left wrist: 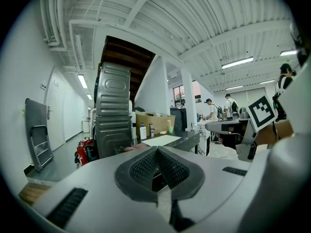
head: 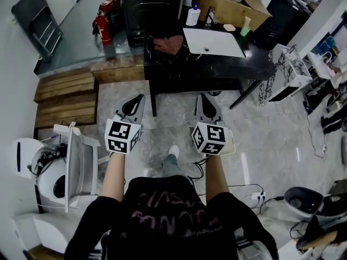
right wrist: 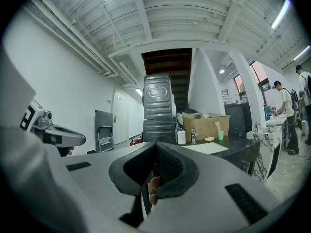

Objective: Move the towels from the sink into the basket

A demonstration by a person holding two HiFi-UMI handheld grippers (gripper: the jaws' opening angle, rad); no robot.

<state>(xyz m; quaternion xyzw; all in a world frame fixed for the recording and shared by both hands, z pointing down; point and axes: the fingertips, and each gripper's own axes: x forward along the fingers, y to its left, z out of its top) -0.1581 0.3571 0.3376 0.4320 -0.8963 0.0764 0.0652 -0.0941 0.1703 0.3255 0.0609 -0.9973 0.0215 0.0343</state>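
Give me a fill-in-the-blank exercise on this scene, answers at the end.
1. In the head view, the reddish towel lies on the black table, to the ____ of the white sink.
2. The left gripper and the right gripper are both empty, their jaws ____.
3. The fire extinguishers on the floor beside the table are ____ in colour.

Missing words: left; shut; red
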